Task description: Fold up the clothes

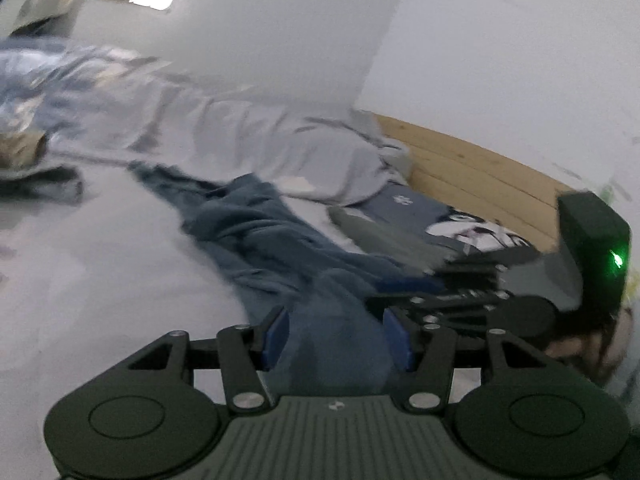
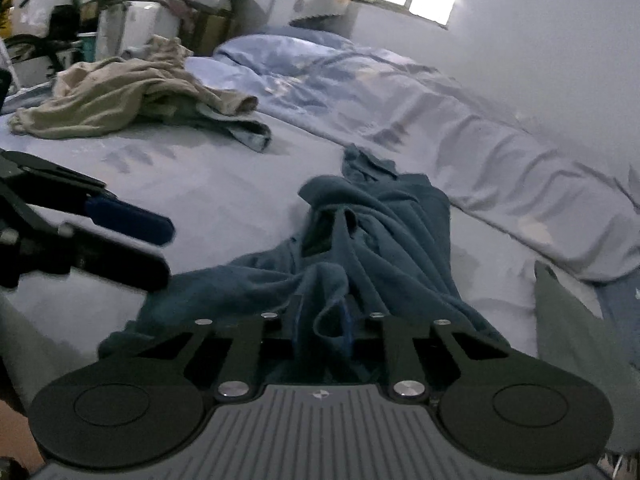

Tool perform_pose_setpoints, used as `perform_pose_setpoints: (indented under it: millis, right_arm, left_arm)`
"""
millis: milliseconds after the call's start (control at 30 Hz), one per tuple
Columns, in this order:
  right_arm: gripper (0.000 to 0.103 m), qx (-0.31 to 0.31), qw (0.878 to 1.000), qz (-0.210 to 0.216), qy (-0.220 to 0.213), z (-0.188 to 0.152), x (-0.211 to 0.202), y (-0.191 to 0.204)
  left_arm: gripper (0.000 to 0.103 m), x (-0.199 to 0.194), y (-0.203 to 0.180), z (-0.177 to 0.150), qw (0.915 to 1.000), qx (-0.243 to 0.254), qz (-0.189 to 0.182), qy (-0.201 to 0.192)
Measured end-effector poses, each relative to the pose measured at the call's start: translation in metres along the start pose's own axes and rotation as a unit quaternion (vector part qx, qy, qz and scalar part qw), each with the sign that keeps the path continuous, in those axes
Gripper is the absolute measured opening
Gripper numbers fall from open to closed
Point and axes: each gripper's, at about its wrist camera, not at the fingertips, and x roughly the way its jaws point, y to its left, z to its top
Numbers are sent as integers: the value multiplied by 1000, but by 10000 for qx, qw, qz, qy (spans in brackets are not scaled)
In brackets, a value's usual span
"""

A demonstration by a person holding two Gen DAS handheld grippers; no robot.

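Observation:
A dark blue garment (image 2: pixel 380 232) lies crumpled on the pale bed sheet (image 2: pixel 208 184), stretching away from me. My right gripper (image 2: pixel 323 328) has its jaws close together on a fold at the garment's near end. In the left wrist view the same garment (image 1: pixel 256 232) runs from the middle down under my left gripper (image 1: pixel 338 336). The blue pads (image 1: pixel 276 334) of that gripper stand apart above the cloth and press on nothing. From the right wrist, the left gripper (image 2: pixel 166 248) shows open at the garment's left edge. The right gripper's black body with a green light (image 1: pixel 592 248) sits at the right.
A beige garment (image 2: pixel 120 100) and a grey-blue one (image 2: pixel 244 128) lie heaped at the far left. A rumpled light blue duvet (image 2: pixel 420 112) runs along the wall. An olive-grey cloth (image 2: pixel 568 328) and dark folded items (image 1: pixel 408 204) lie beside a wooden board (image 1: pixel 480 168). Cluttered furniture stands beyond.

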Motion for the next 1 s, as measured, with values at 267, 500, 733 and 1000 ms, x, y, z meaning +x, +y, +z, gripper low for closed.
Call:
perform_pose_setpoints:
  millis: [267, 500, 733, 1000]
  right_arm:
    - [5, 338, 9987, -289, 236, -16, -16, -34]
    - [5, 703, 9945, -634, 447, -35, -36, -63]
    - [6, 1583, 9869, -318, -22, -41, -63, -88]
    - [39, 1629, 9852, 387, -374, -9, -42, -62]
  left_arm:
    - [52, 13, 5, -2, 9991, -36, 139, 396]
    - [29, 21, -19, -6, 9964, 313, -543, 567]
    - [14, 25, -52, -19, 9846, 925, -1198, 872]
    - [40, 14, -37, -19, 9916, 539, -972, 664]
